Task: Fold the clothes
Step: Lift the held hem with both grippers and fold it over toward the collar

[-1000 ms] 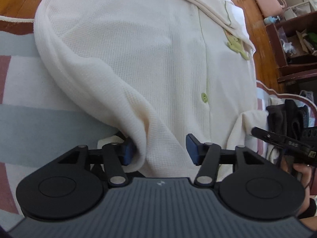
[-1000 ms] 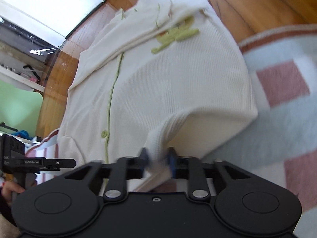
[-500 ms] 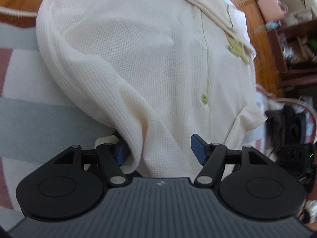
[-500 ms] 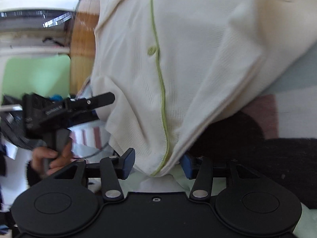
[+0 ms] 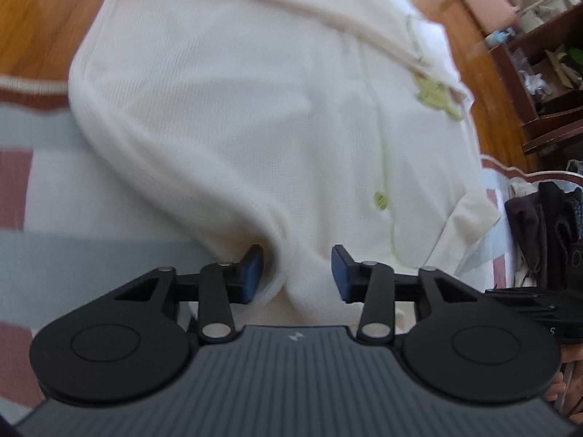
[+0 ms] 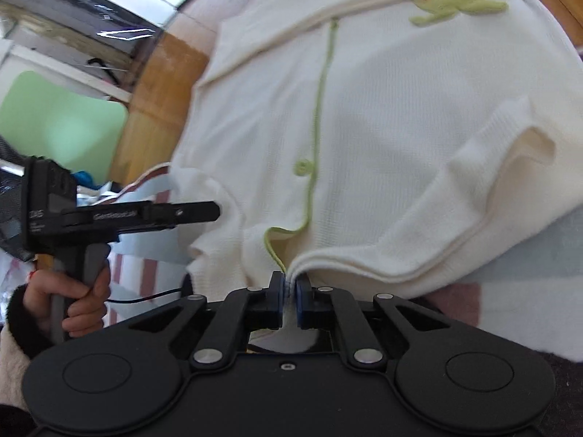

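Right hand-held gripper [image 6: 289, 296] is pinching the cream cardigan [image 6: 400, 138] hem (green piping); left hand-held gripper [image 5: 297, 273] is gaping wide around a fold.

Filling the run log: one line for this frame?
fold clothes | left tongs open, straddling cardigan hem | right tongs shut on hem | cardigan on rug

cream cardigan [image 5: 255, 116], green trim, striped rug [image 5: 73, 218]

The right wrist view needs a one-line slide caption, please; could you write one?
Right tongs shut on the hem of a cream cardigan lying on a patterned rug.
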`<state>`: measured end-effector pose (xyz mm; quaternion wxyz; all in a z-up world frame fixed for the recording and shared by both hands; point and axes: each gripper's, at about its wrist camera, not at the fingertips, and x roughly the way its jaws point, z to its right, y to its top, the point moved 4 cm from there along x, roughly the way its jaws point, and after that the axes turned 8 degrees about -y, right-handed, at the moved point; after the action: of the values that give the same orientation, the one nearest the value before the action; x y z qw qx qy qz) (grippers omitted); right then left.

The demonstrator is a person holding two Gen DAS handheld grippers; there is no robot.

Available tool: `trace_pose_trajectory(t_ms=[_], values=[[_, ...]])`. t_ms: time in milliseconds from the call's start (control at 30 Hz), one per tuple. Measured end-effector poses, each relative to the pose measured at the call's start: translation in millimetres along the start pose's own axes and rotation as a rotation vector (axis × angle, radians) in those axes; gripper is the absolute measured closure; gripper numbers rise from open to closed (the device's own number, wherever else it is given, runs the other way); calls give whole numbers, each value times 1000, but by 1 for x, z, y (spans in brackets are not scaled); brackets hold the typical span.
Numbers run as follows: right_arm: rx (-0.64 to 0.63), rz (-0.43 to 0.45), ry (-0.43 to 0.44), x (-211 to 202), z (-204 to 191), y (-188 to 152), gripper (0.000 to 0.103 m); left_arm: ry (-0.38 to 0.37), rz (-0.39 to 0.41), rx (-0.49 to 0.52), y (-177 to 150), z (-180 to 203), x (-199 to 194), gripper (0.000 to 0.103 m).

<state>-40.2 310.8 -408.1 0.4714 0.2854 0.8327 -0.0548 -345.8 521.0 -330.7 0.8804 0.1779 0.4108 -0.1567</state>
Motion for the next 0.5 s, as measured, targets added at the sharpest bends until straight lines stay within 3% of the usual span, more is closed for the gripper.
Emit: trace_pose_trajectory(t_ms=[133,267,400,500], values=[[30,-78,-15,9,4,-6,92,-79,-28,-64,-7,0,-2,56],[72,-96,8,13,4,-6,87,-86,-2,-22,-5,8,-10,49],[74,-138,-41,21,3,-10,68,-102,-18,-40,-1,3,-8,49],[45,-152,-83,28,-5,-11,63,-115,-24,-71,5,-7,-6,49]])
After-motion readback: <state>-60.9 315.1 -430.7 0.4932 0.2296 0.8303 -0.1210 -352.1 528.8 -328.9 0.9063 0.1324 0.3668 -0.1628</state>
